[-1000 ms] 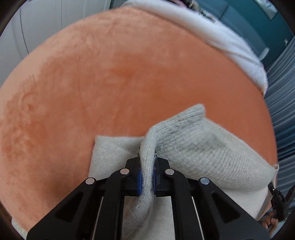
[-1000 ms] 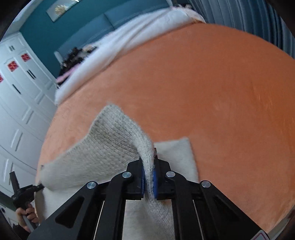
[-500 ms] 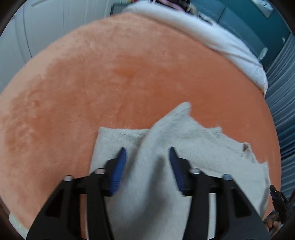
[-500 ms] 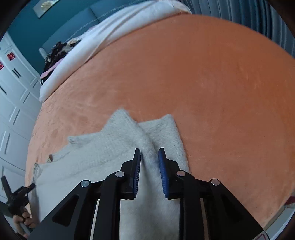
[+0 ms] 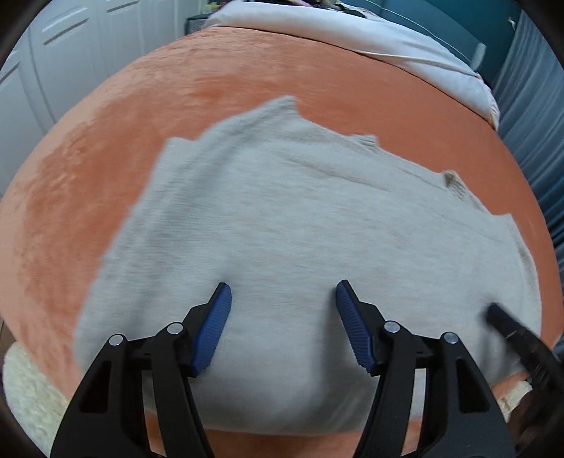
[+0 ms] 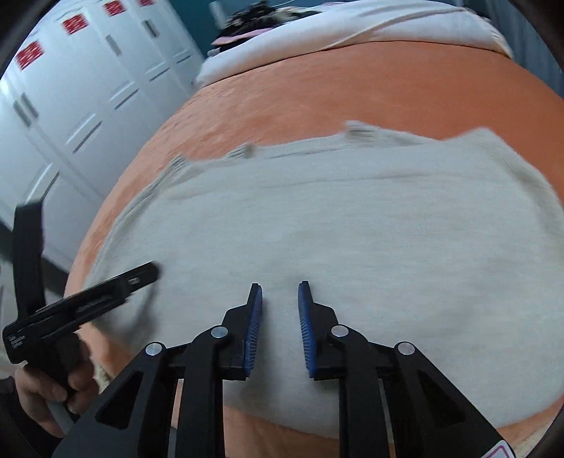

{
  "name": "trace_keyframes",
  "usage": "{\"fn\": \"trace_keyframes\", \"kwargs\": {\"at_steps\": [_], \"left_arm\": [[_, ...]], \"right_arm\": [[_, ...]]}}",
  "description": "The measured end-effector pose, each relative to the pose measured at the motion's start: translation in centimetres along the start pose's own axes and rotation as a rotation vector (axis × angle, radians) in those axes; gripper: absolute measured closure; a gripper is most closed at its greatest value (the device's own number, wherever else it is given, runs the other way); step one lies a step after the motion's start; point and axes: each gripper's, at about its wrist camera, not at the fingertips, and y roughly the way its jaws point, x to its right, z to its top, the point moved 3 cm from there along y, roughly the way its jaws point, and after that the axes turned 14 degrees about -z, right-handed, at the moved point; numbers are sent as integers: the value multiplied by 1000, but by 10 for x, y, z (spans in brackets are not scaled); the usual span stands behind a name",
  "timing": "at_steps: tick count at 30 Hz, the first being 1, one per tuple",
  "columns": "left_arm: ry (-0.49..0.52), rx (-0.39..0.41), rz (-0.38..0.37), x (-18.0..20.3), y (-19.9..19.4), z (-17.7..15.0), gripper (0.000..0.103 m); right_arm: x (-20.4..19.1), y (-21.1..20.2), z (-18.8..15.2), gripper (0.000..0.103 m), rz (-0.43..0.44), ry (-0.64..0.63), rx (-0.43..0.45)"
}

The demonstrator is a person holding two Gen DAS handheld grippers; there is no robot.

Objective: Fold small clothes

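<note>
A light grey knitted garment point(image 5: 299, 229) lies spread flat on the orange blanket point(image 5: 105, 158); it also shows in the right wrist view point(image 6: 352, 218). My left gripper point(image 5: 283, 292) is wide open and empty, just above the garment's near part. My right gripper point(image 6: 280, 287) is partly open and empty over the garment's near edge. The left gripper's black finger point(image 6: 116, 285) shows at the left of the right wrist view, held by a hand. The right gripper's finger point(image 5: 511, 331) shows at the right of the left wrist view.
The orange blanket point(image 6: 387, 88) covers a bed. White bedding point(image 5: 352, 31) lies at its far end. White cupboard doors point(image 6: 88, 98) stand on the left side. Grey curtains point(image 5: 528, 123) hang on the right. A cream fleece edge point(image 5: 28, 387) shows at the near left.
Both grippers were shut on the garment's folded edge a second ago. They opened, let it go and pulled back toward the near edge. The garment now lies flat.
</note>
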Motion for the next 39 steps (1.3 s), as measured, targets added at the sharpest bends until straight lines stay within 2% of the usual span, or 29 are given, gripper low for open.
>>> {"fn": "trace_keyframes", "kwargs": {"at_steps": [1, 2, 3, 5, 7, 9, 13, 15, 17, 19, 21, 23, 32, 33, 34, 35, 37, 39], "left_arm": [[-13, 4, 7, -10, -2, -1, 47], [-26, 7, -11, -20, -4, -3, 51], [-32, 10, -32, -26, -6, -3, 53], [-1, 14, -28, -26, -7, -6, 53], [31, 17, 10, -22, -2, -5, 52], [42, 20, 49, -16, 1, -6, 49], [42, 5, 74, -12, 3, -4, 46], [30, -4, 65, -14, 2, -3, 46], [26, -9, 62, -14, 2, -3, 46], [30, -11, 67, -14, 3, -2, 46], [31, -13, 70, -13, 4, -2, 46], [31, -15, 71, -13, 4, -2, 46], [46, -12, 80, -12, 6, -5, 46], [47, -13, 81, -12, 6, -5, 45], [47, -15, 81, -12, 6, -5, 45], [46, -16, 80, -12, 6, -5, 45], [49, -17, 78, -13, 6, -5, 45], [55, -18, 76, -13, 6, -5, 44]], "right_arm": [[30, -2, 2, 91, -43, 61, 2], [68, -3, 1, 103, -99, 137, -11], [103, -4, -3, 103, -112, 210, -29], [154, -11, -15, 103, -190, 305, -36], [172, -21, -21, 103, -164, 348, -27], [167, -30, -19, 103, -190, 343, -23], [164, -49, -21, 75, -228, 356, 41], [163, -56, -26, 70, -245, 385, 64], [173, -59, -31, 58, -293, 389, 54], [188, -61, -36, 55, -332, 412, 41], [197, -64, -32, 53, -329, 439, 47], [199, -63, -19, 39, -325, 441, 60], [174, -19, 39, 39, -328, 322, 37], [171, -17, 45, 41, -324, 308, 43], [168, -16, 50, 59, -308, 296, 48], [165, -16, 57, 95, -278, 285, 53], [163, -21, 68, 98, -237, 294, 62], [167, -41, 79, 99, -214, 349, 150]]}}
